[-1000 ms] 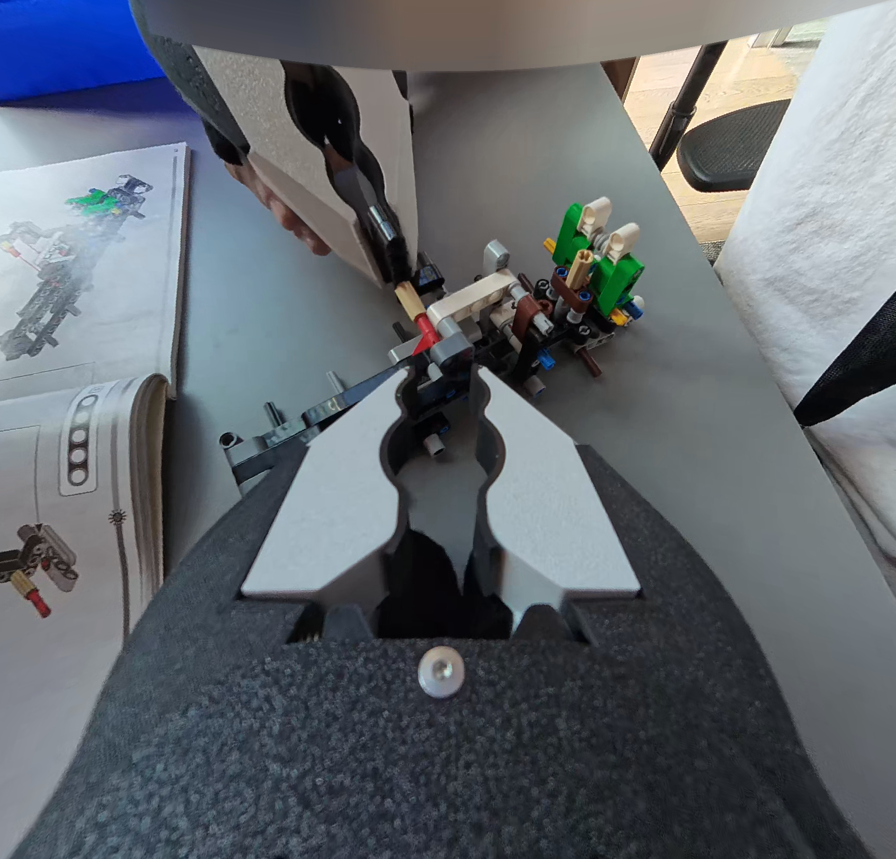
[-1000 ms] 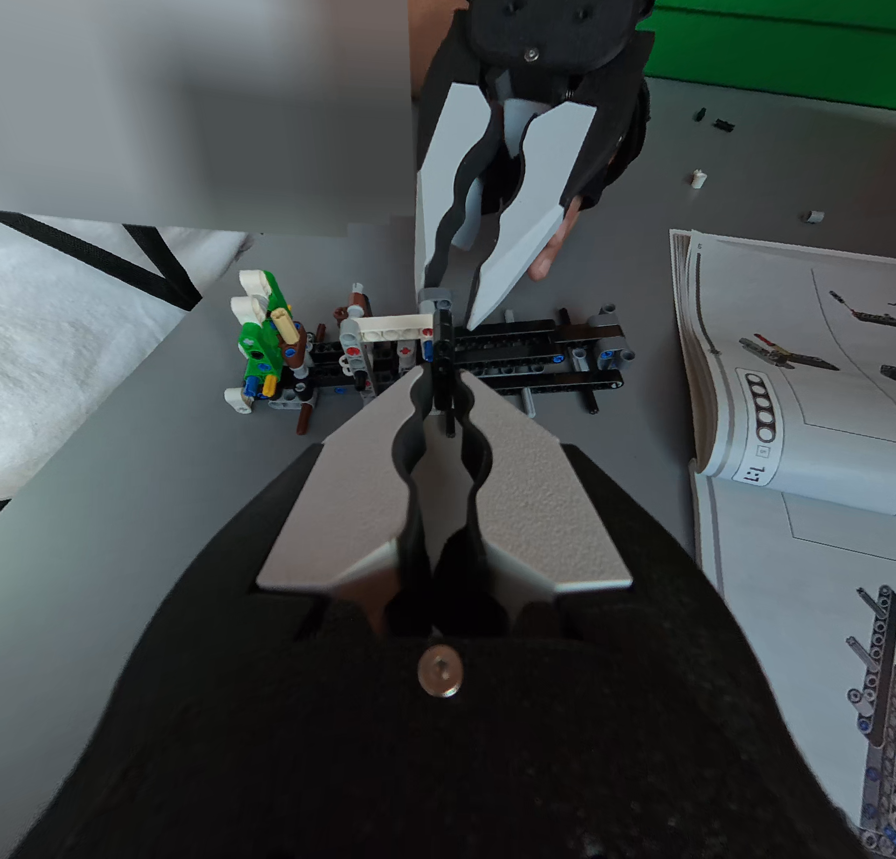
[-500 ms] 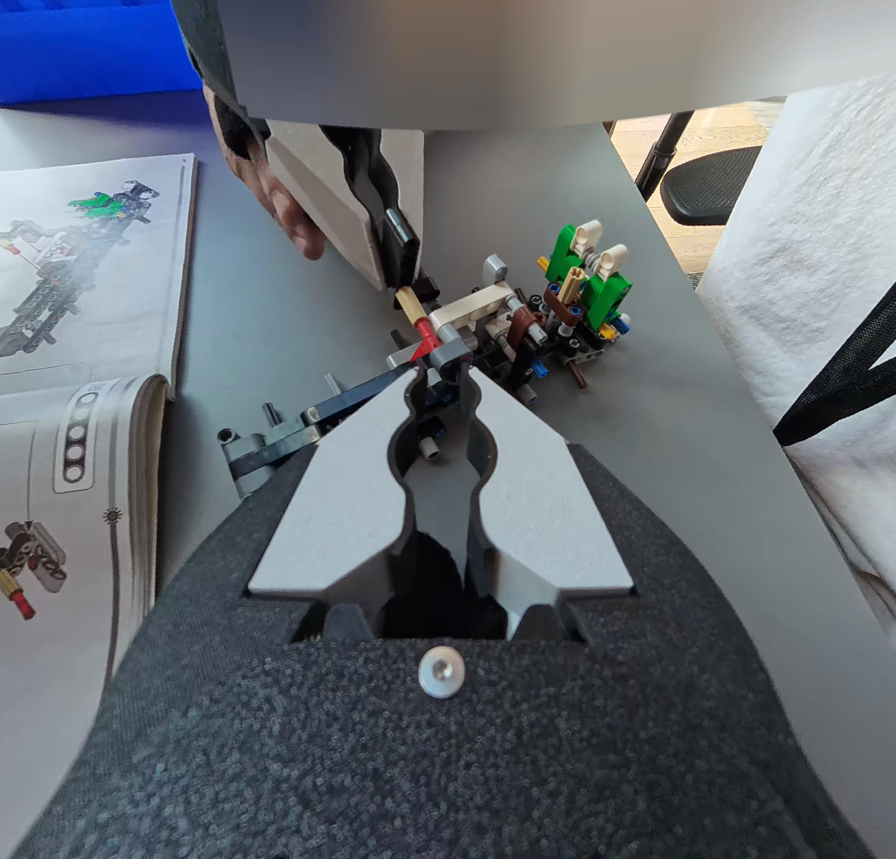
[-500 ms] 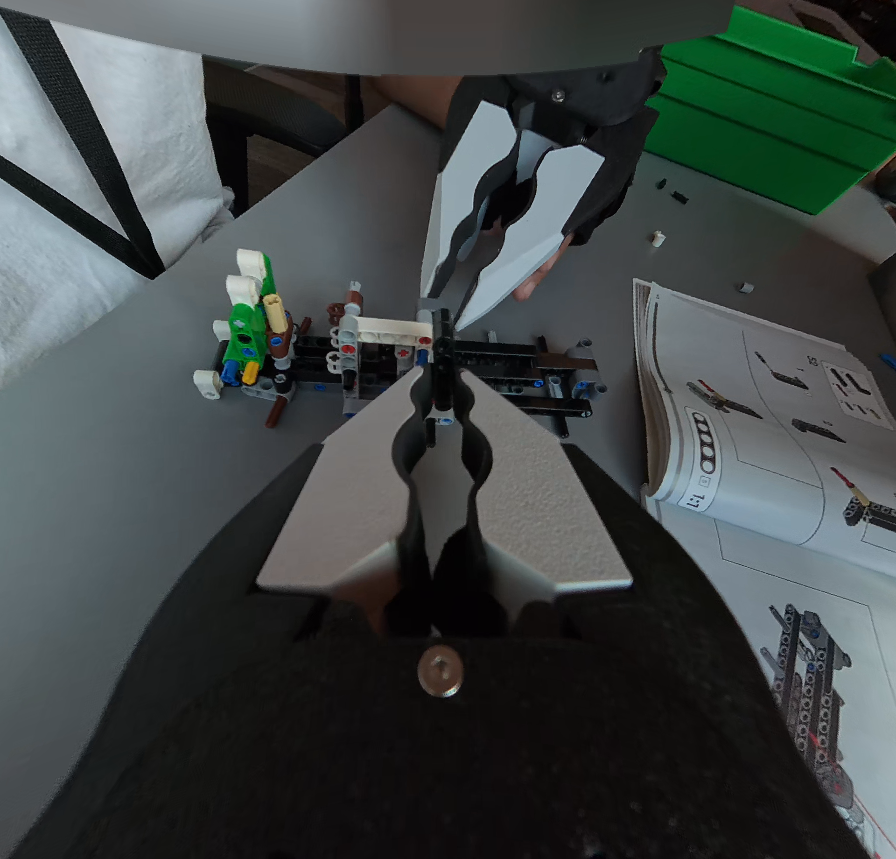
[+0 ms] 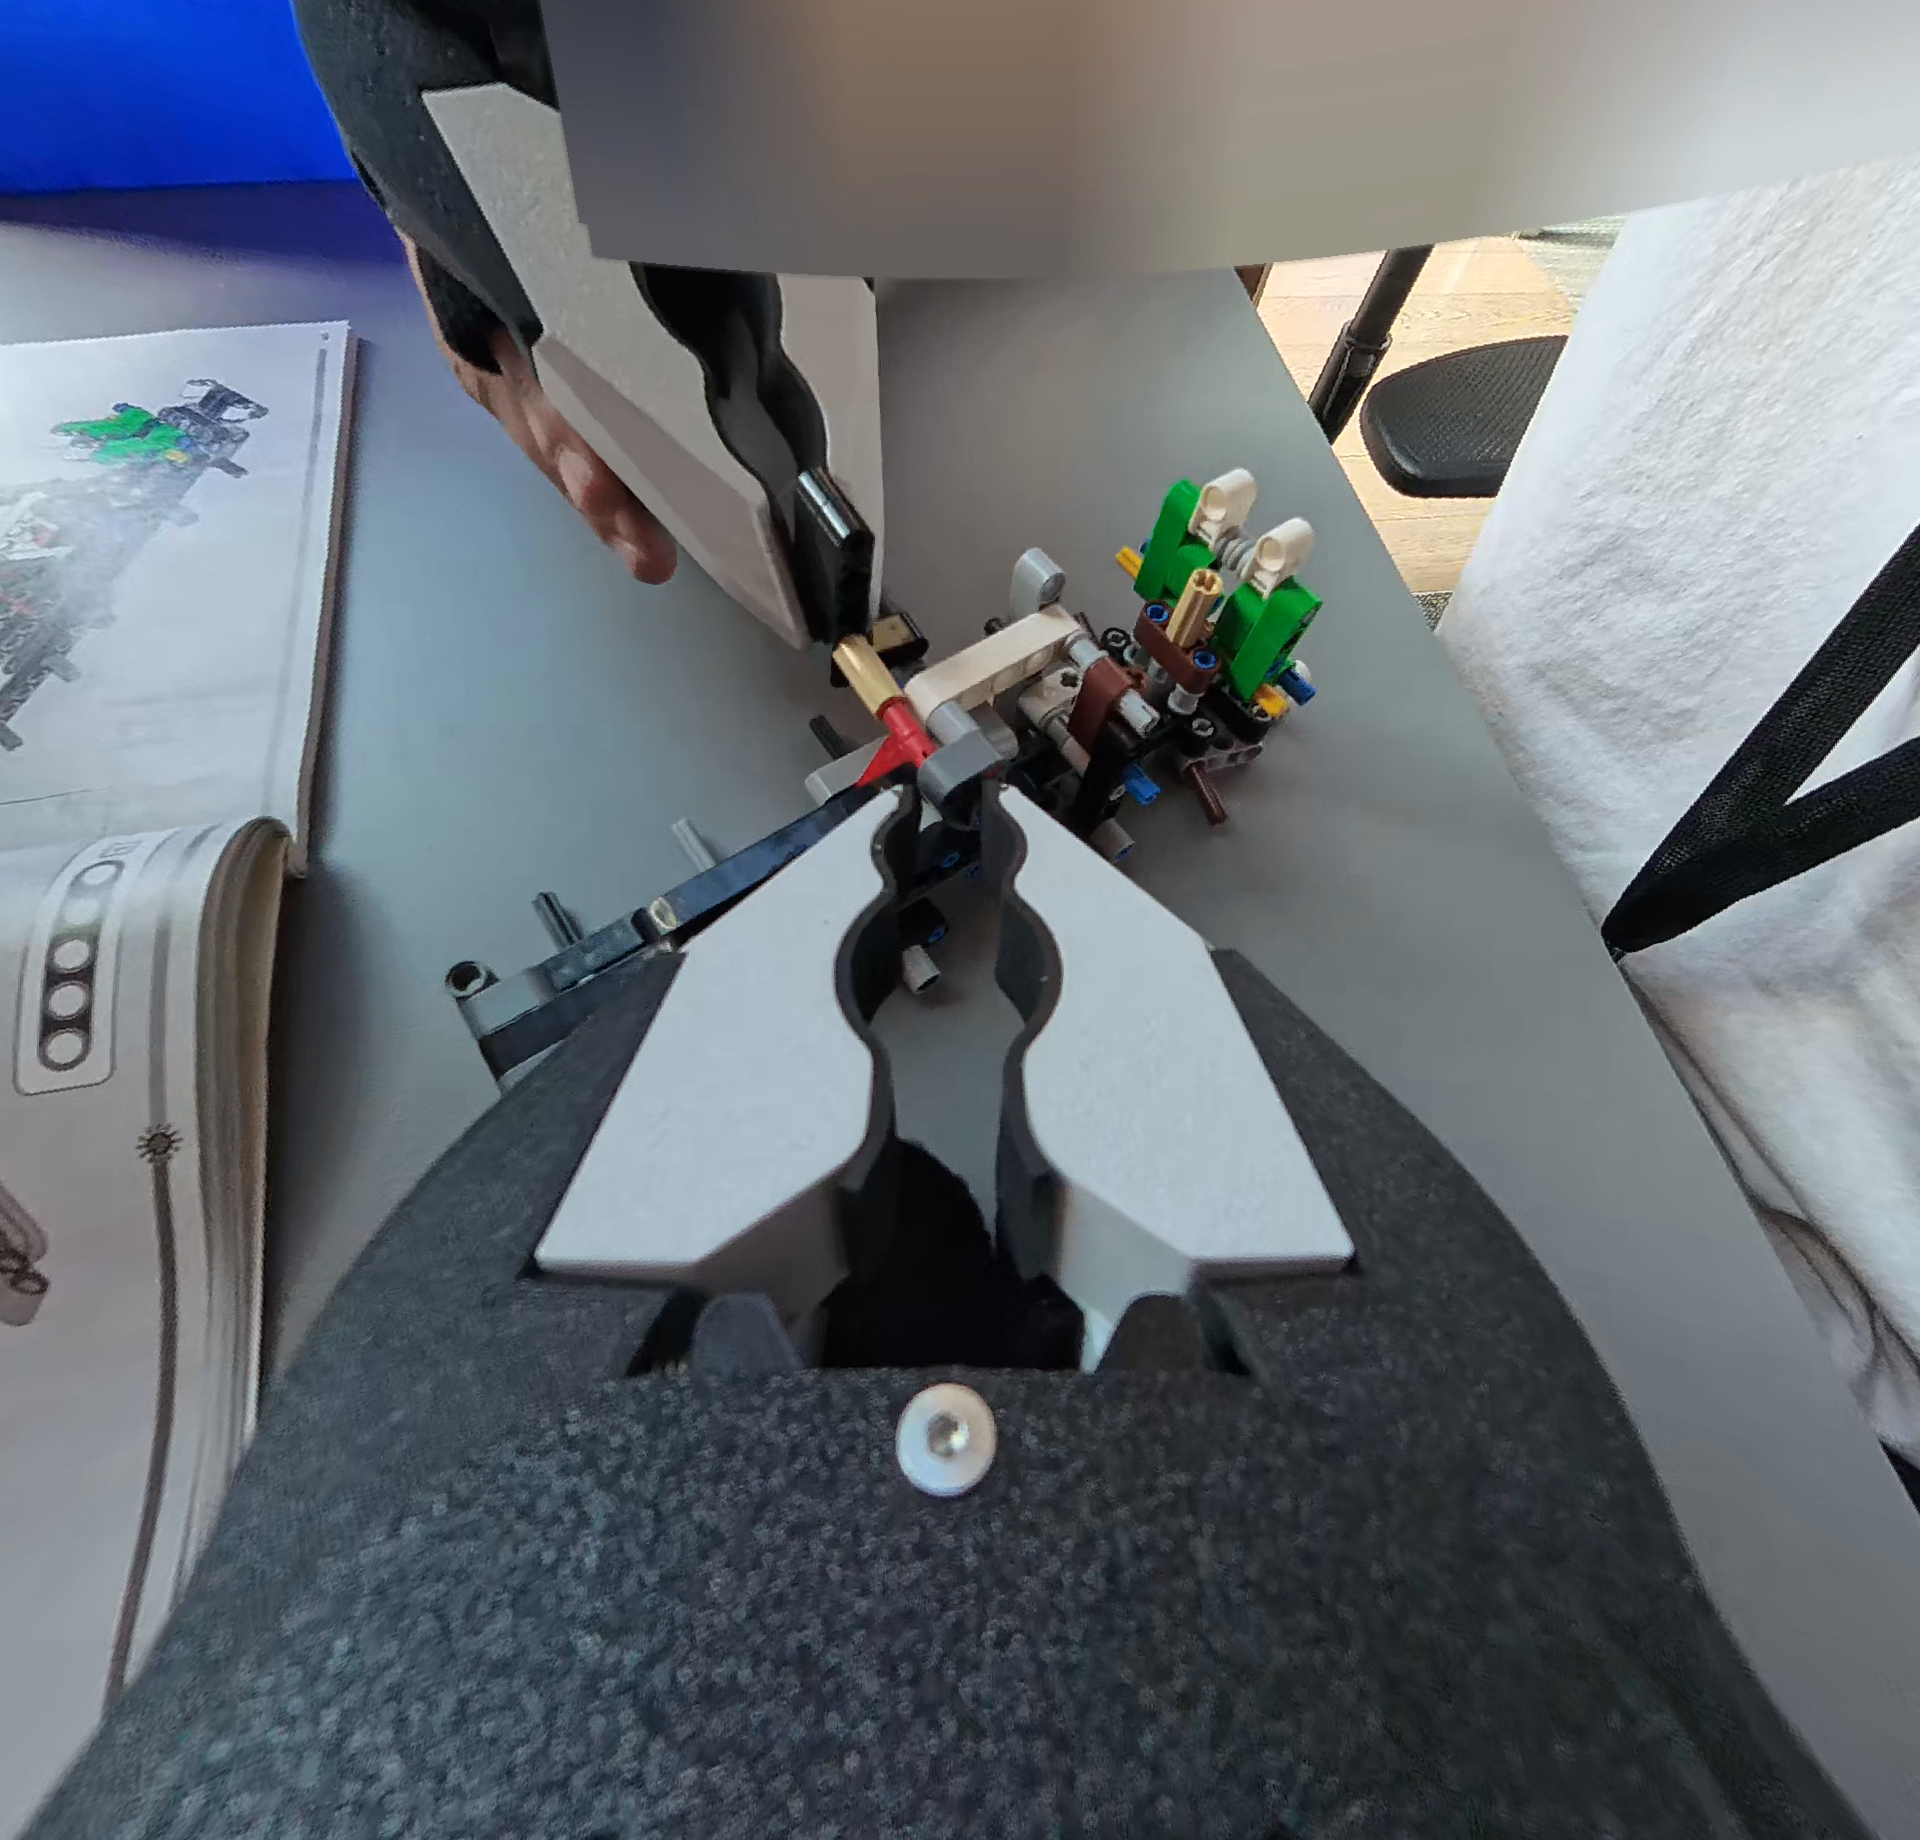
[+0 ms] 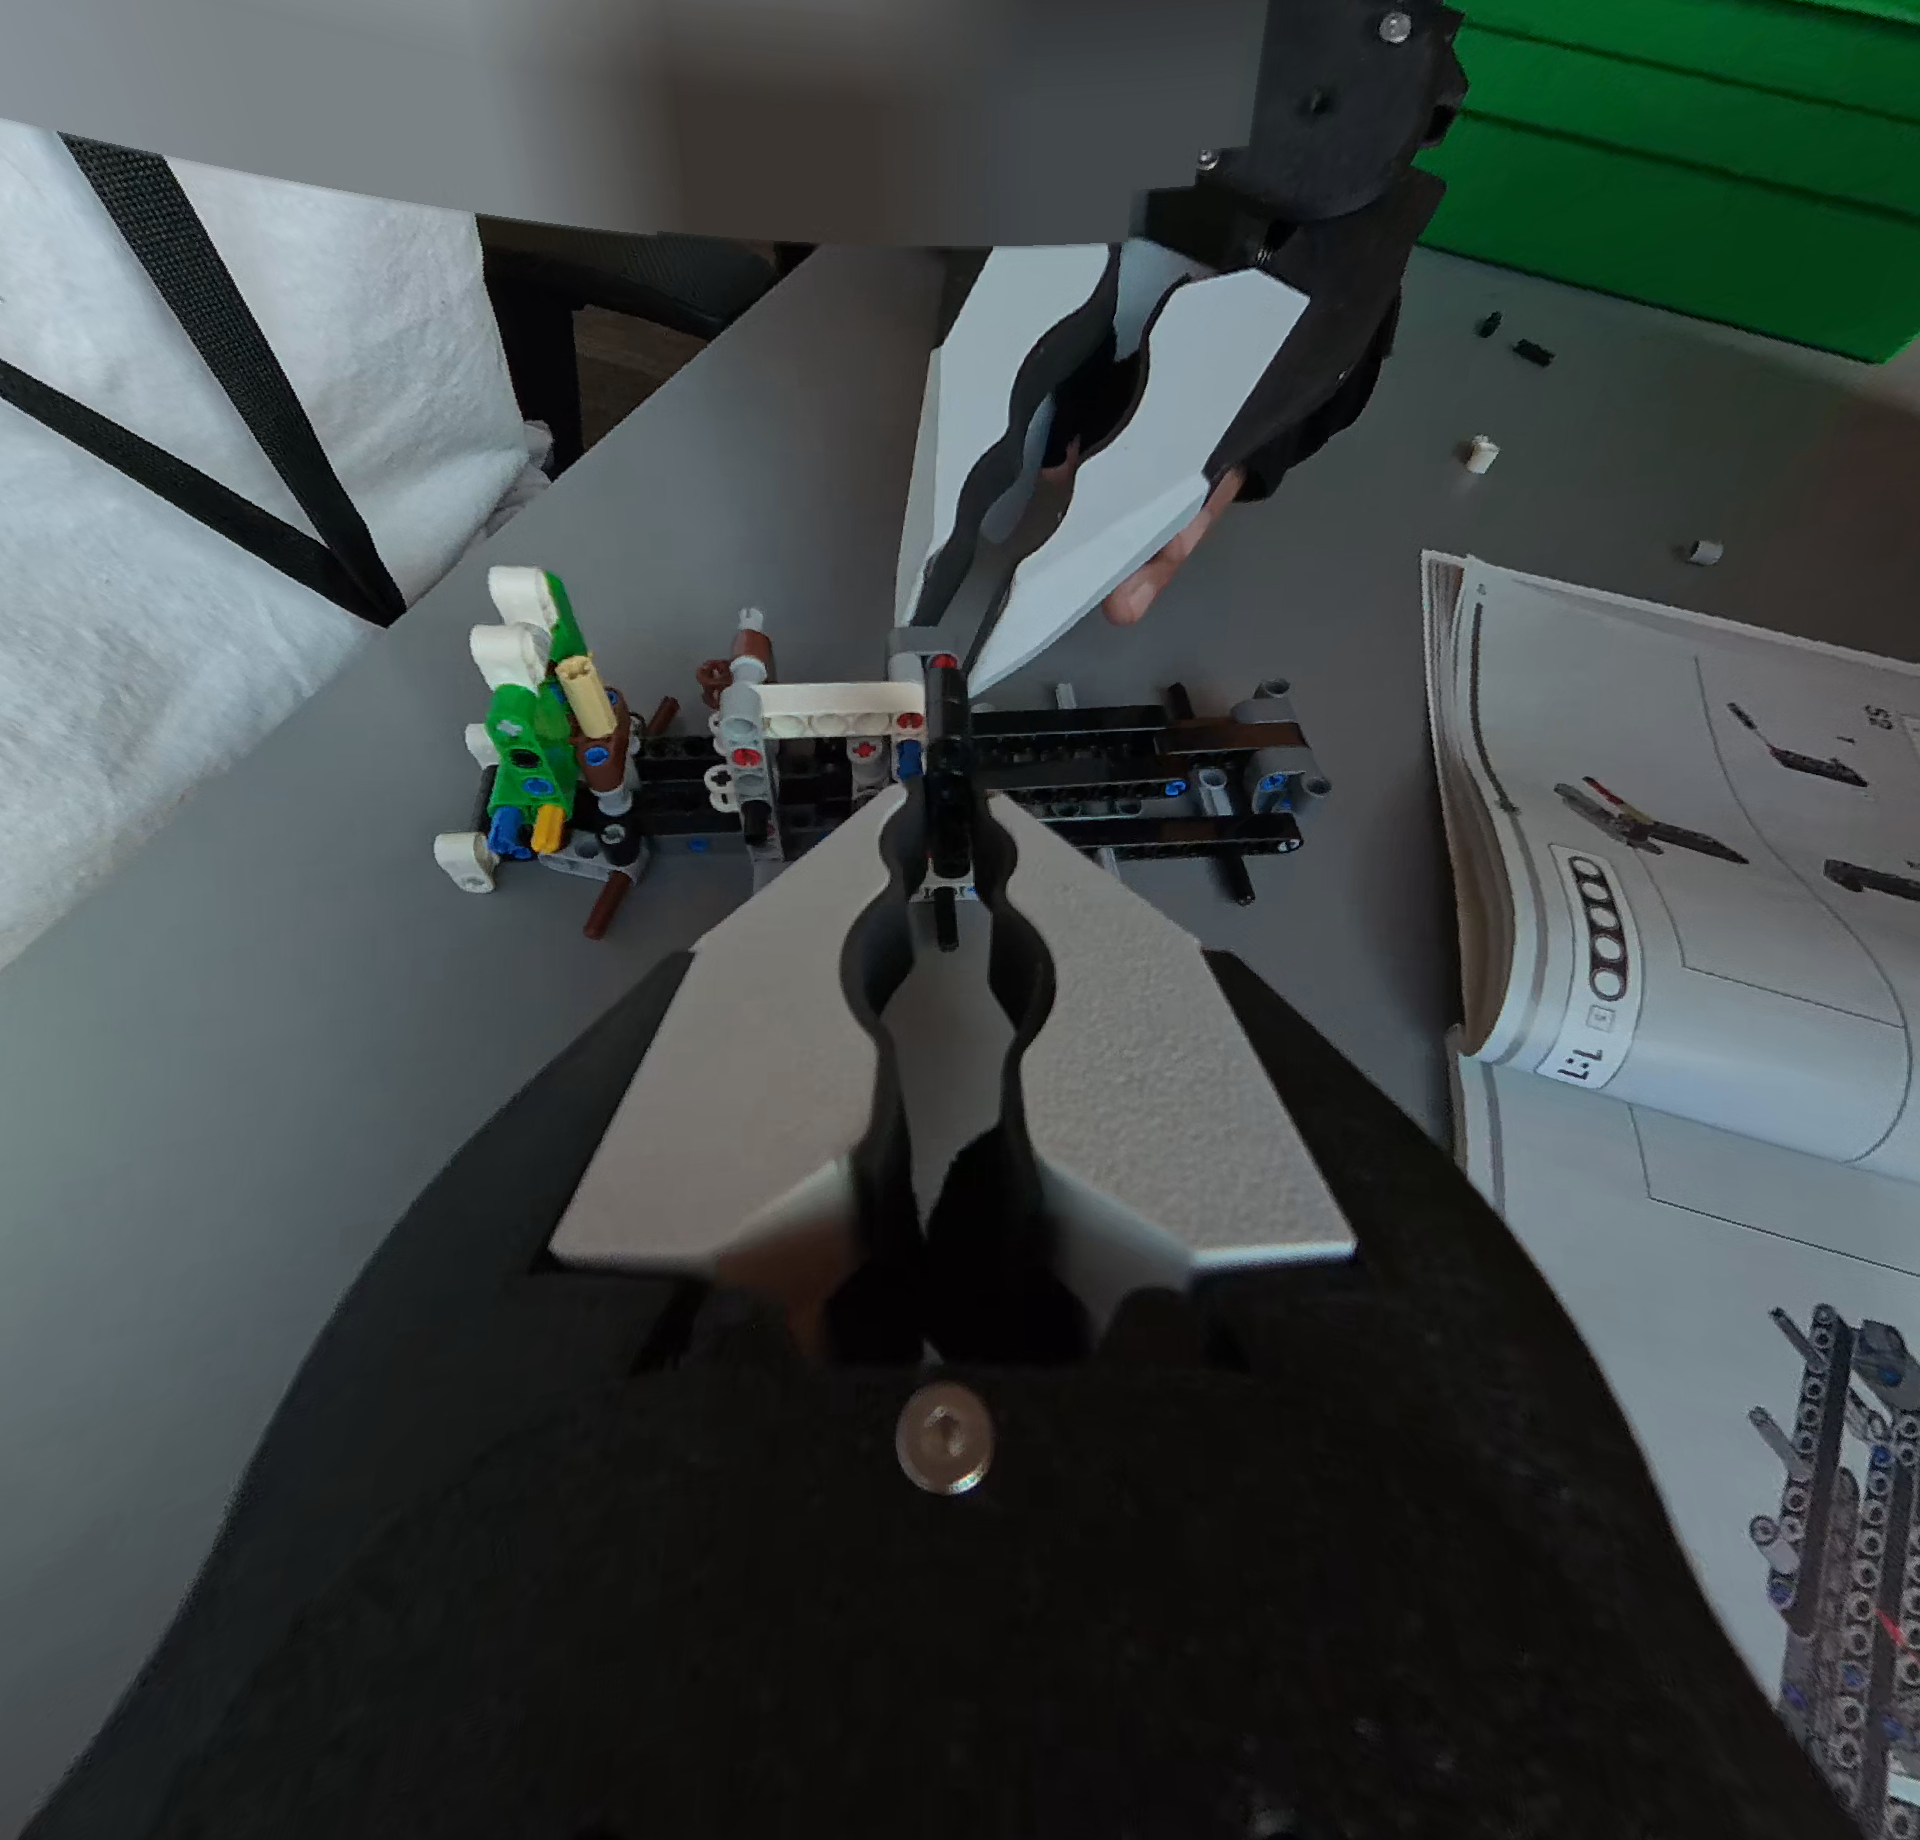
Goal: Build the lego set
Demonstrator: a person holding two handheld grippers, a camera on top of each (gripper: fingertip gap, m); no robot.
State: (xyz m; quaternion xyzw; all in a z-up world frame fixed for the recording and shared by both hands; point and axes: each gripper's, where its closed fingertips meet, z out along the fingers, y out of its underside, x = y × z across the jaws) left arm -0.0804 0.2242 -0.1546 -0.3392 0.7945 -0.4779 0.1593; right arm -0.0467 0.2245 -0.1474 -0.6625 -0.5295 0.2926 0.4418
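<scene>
The lego model [image 5: 1049, 710] is a long black chassis with a white beam and green parts at one end, and it lies on the grey table [image 5: 1247, 959]. My left gripper [image 5: 948, 803] is shut on a grey connector [image 5: 961, 767] at the model's middle. My right gripper [image 6: 945, 803] is shut on a black piece [image 6: 948, 751] that carries a tan sleeve [image 5: 868, 673] and a red axle [image 5: 902, 728]. The axle's tip meets the grey connector. The right gripper [image 5: 831, 627] faces me in the left wrist view. The left gripper [image 6: 935, 637] and the model [image 6: 831, 751] show in the right wrist view.
An open instruction booklet [image 5: 156, 647] [image 6: 1662, 855] lies beside the model. A green bin [image 6: 1714, 128] and a blue bin [image 5: 135, 55] stand at the table's back. Small loose parts [image 6: 1481, 452] lie near the green bin. A person in white [image 5: 1714, 647] sits at the table edge. Left tips to right tips: about 4 cm.
Both grippers keep their holds and the axle stays at the grey connector. The right gripper has tilted and swung a little, so the table and the green bin shift in its view.
</scene>
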